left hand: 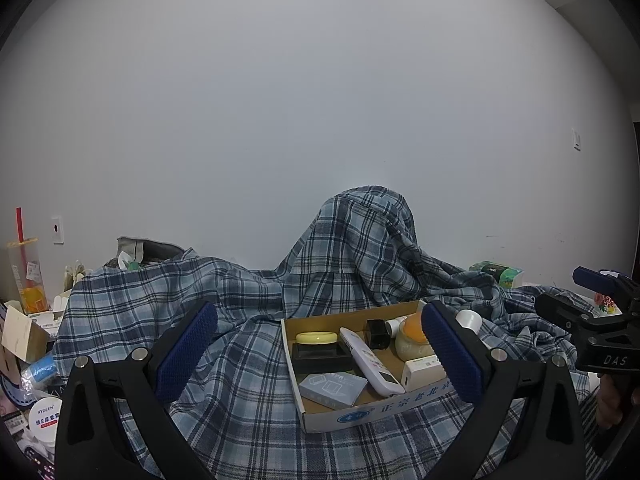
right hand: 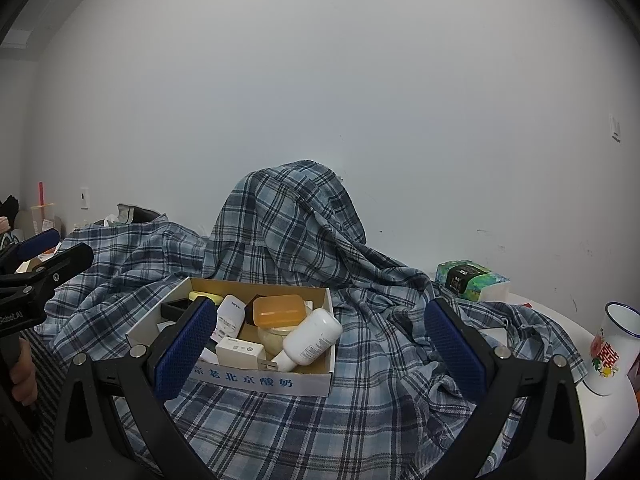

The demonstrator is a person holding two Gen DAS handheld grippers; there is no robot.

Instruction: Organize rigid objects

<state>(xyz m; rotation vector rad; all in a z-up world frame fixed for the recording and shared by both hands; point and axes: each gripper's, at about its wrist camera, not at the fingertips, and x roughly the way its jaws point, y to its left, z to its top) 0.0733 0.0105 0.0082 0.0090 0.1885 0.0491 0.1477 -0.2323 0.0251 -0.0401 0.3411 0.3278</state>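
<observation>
A shallow cardboard box (left hand: 344, 414) (right hand: 256, 380) sits on a blue plaid cloth (left hand: 240, 360) (right hand: 360, 360). It holds a white remote (left hand: 370, 362), a yellow ring (left hand: 316, 337), a black case (left hand: 320, 356), a grey card box (left hand: 333, 388), an orange-lidded jar (left hand: 412, 334) (right hand: 279, 311), a white bottle (right hand: 312, 338) and a white charger (right hand: 240, 352). My left gripper (left hand: 320, 356) is open, its pads (left hand: 186, 354) straddling the box's left part. My right gripper (right hand: 320, 348) is open too, held before the box's right side. Nothing is between either pair of fingers.
The cloth rises into a tall hump (right hand: 288, 220) behind the box. A tissue pack (right hand: 470, 276) and an enamel mug (right hand: 610, 348) stand at the right. Left of the cloth are a drink cup (left hand: 26, 276), a cream jar (left hand: 46, 420) and clutter. A hand (right hand: 22, 372) grips the left tool.
</observation>
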